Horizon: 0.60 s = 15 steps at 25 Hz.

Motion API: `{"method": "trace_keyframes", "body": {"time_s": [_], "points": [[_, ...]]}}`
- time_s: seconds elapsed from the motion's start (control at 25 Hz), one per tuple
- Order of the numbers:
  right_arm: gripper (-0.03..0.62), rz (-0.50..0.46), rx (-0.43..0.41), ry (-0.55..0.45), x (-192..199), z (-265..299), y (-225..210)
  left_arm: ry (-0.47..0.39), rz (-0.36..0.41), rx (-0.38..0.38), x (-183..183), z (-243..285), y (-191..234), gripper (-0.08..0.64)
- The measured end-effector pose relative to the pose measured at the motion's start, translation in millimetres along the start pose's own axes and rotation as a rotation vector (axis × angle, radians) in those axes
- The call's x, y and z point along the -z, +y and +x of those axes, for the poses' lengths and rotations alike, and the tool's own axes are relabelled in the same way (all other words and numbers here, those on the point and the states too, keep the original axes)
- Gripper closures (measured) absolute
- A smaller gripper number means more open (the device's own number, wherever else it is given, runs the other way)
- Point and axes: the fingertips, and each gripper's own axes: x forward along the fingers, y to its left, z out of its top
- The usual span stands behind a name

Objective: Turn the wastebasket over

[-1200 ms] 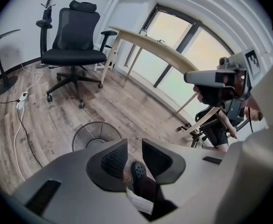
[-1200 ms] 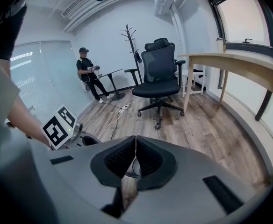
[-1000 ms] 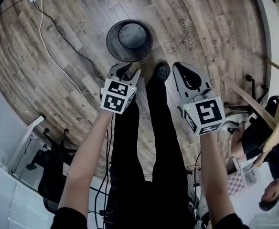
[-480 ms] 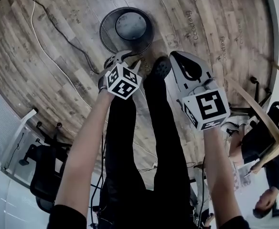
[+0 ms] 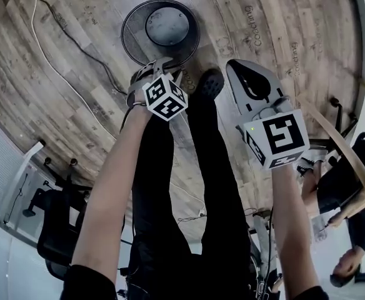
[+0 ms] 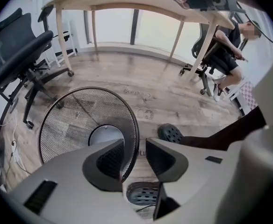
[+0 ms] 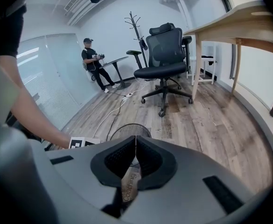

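- Right tongs [image 7: 135,146]: shut, nothing between jaws.
- Left tongs [image 6: 134,143]: jaws apart, just been opening. Pointing steeply down at near rim of black round wire-mesh wastebasket [image 6: 75,120]. Rim in line with gap, pads not pressing it.
- Wastebasket: upright, mouth up, on wood-plank floor [image 5: 276,36], just ahead of black perforated shoe [image 6: 170,133].
- Step in hand, as judged: approach for rim grasp.
- Next move calls for: straddle rim, close, lift, invert.

This is an office: black swivel chairs [image 7: 167,55] on castors, pale wooden desks [image 7: 239,24], a coat stand [image 7: 135,27], glass partitions [image 7: 43,73], a plank floor [image 7: 211,120] with trailing cables [image 7: 118,108], and a mesh wastebasket [image 6: 66,120].
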Motion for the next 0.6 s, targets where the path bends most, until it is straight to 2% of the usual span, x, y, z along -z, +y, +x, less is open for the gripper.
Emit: {"method": "trace_keyframes", "body": {"time_s": [0.12, 0.28, 0.4, 0.6], "points": [[0.558, 0.026, 0.0, 0.004, 5.2, 0.5, -1.8, 0.01, 0.017, -0.003, 2.3, 6.4, -0.4, 0.428], [0.558, 0.053, 0.009, 0.004, 9.7, -1.1, -4.6, 0.046, 0.086, -0.018, 8.3, 11.7, -2.1, 0.448], [0.558, 0.047, 0.018, 0.007, 11.7, -1.8, -7.4, 0.064, 0.128, -0.033, 9.7, 13.7, -2.4, 0.468], [0.558, 0.024, 0.019, 0.013, 9.9, -0.9, -8.1, 0.077, 0.153, -0.027, 10.5, 17.2, -3.6, 0.504]]}}
